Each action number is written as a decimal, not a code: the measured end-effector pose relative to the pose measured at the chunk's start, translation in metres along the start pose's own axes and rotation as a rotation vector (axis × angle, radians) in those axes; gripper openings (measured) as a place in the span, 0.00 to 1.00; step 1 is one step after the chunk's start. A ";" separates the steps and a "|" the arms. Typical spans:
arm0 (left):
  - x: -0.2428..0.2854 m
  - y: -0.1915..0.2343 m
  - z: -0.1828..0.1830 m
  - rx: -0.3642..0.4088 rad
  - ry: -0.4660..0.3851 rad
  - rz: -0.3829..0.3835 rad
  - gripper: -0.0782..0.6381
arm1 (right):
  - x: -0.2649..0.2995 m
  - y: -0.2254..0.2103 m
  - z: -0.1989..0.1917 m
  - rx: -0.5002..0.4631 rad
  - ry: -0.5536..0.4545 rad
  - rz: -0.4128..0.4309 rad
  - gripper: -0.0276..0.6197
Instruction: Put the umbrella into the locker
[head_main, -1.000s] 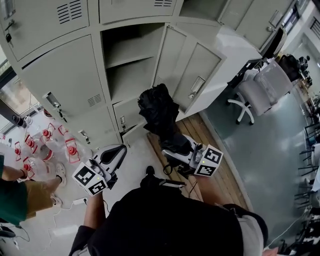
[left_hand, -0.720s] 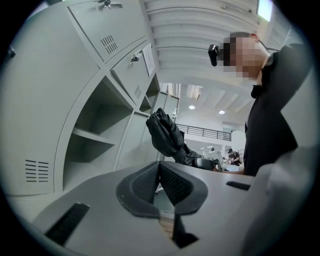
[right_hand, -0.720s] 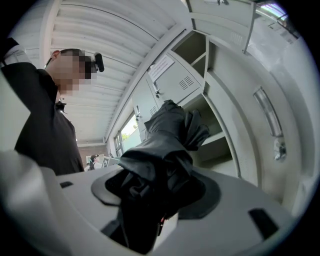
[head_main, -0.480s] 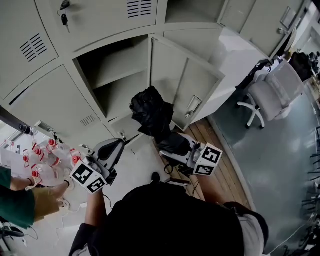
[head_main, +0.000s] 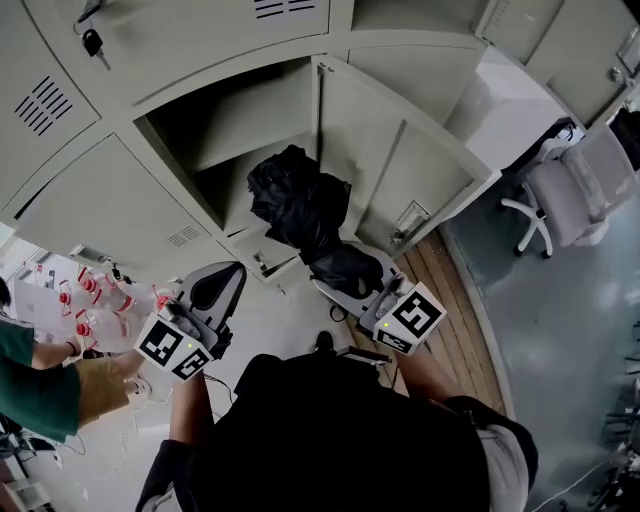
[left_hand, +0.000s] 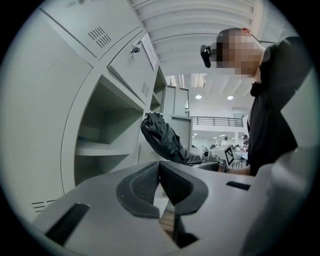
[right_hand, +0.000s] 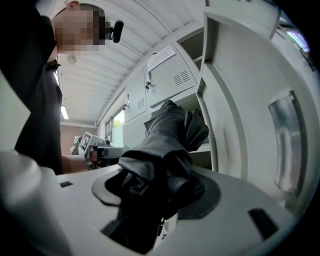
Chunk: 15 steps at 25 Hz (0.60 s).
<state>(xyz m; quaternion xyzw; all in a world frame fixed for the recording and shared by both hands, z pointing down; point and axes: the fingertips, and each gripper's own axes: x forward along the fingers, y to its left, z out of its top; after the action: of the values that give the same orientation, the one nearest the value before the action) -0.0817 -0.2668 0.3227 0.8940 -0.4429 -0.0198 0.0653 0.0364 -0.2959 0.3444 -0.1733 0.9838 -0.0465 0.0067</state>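
Note:
A folded black umbrella (head_main: 300, 210) sticks up out of my right gripper (head_main: 345, 275), which is shut on its lower end. Its crumpled top reaches in front of the open locker compartment (head_main: 215, 140), just below the shelf. The right gripper view has the umbrella (right_hand: 167, 135) filling the jaws and pointing at the locker opening (right_hand: 202, 130). My left gripper (head_main: 212, 292) hangs lower left of the umbrella, shut and holding nothing. From the left gripper view the umbrella (left_hand: 162, 137) stands to the right of the open compartment (left_hand: 107, 135), beyond the closed pads (left_hand: 160, 187).
The open locker door (head_main: 400, 165) swings out to the right of the umbrella. Closed grey lockers (head_main: 90, 200) surround the opening. A person's arm in a green sleeve (head_main: 40, 385) and several bottles (head_main: 95, 315) are at lower left. A white office chair (head_main: 575, 190) stands at right.
The right gripper has carried the umbrella up and forward toward the open compartment. The head view has shifted closer to the lockers. The left gripper has stayed low and shut.

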 end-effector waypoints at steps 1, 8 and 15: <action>0.000 0.006 0.001 0.007 0.009 0.012 0.13 | 0.007 -0.003 0.001 -0.015 0.013 -0.015 0.45; -0.004 0.046 0.020 0.067 0.018 0.013 0.13 | 0.058 -0.029 0.012 -0.081 0.083 -0.161 0.45; -0.019 0.065 0.039 -0.030 -0.076 -0.159 0.13 | 0.107 -0.044 0.035 -0.194 0.139 -0.251 0.45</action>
<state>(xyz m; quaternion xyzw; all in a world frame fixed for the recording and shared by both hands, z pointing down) -0.1479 -0.2941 0.2925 0.9237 -0.3726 -0.0655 0.0601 -0.0481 -0.3768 0.3139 -0.2911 0.9523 0.0364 -0.0842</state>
